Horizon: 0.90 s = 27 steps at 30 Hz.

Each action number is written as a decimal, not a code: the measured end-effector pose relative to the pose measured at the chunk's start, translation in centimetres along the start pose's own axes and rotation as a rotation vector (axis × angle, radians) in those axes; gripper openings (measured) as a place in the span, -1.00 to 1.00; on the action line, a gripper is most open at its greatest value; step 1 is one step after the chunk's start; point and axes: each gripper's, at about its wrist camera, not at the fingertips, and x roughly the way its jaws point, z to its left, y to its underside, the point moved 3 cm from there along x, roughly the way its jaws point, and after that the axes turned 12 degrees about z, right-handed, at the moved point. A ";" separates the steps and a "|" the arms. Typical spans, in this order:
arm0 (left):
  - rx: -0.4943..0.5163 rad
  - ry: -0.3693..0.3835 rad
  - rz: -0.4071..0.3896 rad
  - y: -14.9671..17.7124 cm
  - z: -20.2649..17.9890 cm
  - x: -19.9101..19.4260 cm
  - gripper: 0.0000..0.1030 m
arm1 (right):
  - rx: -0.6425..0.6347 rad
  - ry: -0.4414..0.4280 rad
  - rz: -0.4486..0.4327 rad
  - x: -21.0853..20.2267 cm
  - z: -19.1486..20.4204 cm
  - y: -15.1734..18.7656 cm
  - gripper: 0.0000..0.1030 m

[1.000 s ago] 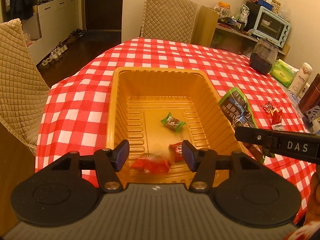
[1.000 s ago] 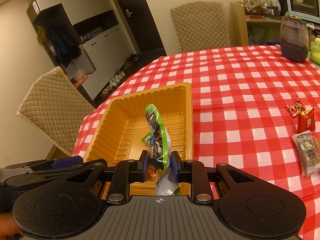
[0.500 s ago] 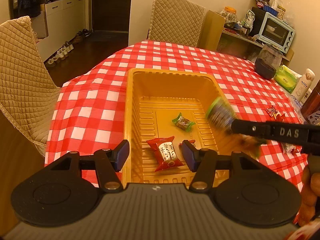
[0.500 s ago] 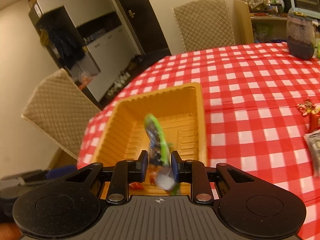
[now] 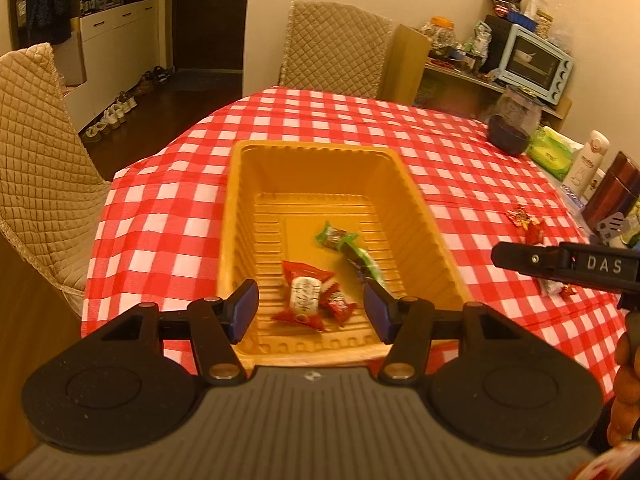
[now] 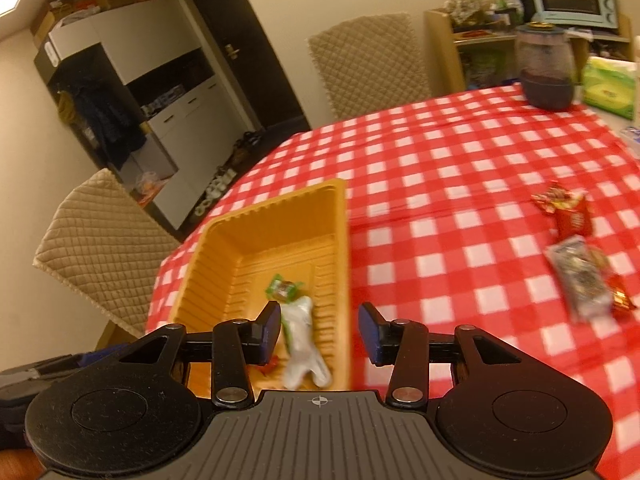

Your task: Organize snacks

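Currently the left tool (image 5: 310, 310) is hovering over the near end of the yellow-orange ribbed plastic tray (image 5: 236, 216), its jaws standing apart and grasping nothing; the wrappers seen between them are lying on the tray floor below. The right tool (image 6: 319, 334) is working at the tray's right wall, and its jaws are opening with nothing pressed between them: the long green-and-silver foil snack packet (image 6: 303, 342) is lying released, blurred, just inside that wall.

To finish this release well, the right tool should, in my judgement, be opening fully and lifting clear without catching the packet's end or nudging the light tray, which is sitting on the red-and-white checked worktop (image 5: 168, 216) near its edge.

Tray contents, left to right in the left wrist view: a red-and-white wrapped sweet (image 5: 305, 298), a small red wrapped sweet (image 5: 338, 305) touching it, a green-ended wrapped candy (image 5: 335, 237) farther in, and the long packet (image 5: 362, 262) beside it. The far half of the tray is showing bare.

Outside the tray, on the worktop to the right, a cluster of red-wrapped sweets (image 6: 568, 210) and a clear packaged snack (image 6: 582, 278) are awaiting collection. Roughly half the task appears outstanding.
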 end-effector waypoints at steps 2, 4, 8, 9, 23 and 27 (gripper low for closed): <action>0.012 0.010 -0.005 0.2 -0.9 -0.5 0.07 | 0.011 0.012 -0.010 -1.1 -0.6 0.8 -0.14; 0.024 0.018 -0.010 0.5 -1.8 -1.0 0.07 | 0.023 0.027 -0.018 -2.3 -1.3 1.4 -0.13; 0.051 0.031 -0.019 1.1 -3.6 -1.8 0.11 | 0.038 0.054 -0.039 -4.6 -2.4 2.6 -0.08; 0.060 0.036 -0.021 1.2 -4.2 -2.0 0.11 | 0.042 0.063 -0.044 -5.2 -2.7 2.9 -0.07; 0.143 0.111 -0.024 2.1 -10.7 -2.8 0.26 | 0.140 0.156 -0.123 -11.9 -7.8 5.8 0.03; 0.157 0.121 -0.019 2.2 -12.0 -2.7 0.30 | 0.176 0.177 -0.142 -13.3 -9.3 6.1 0.03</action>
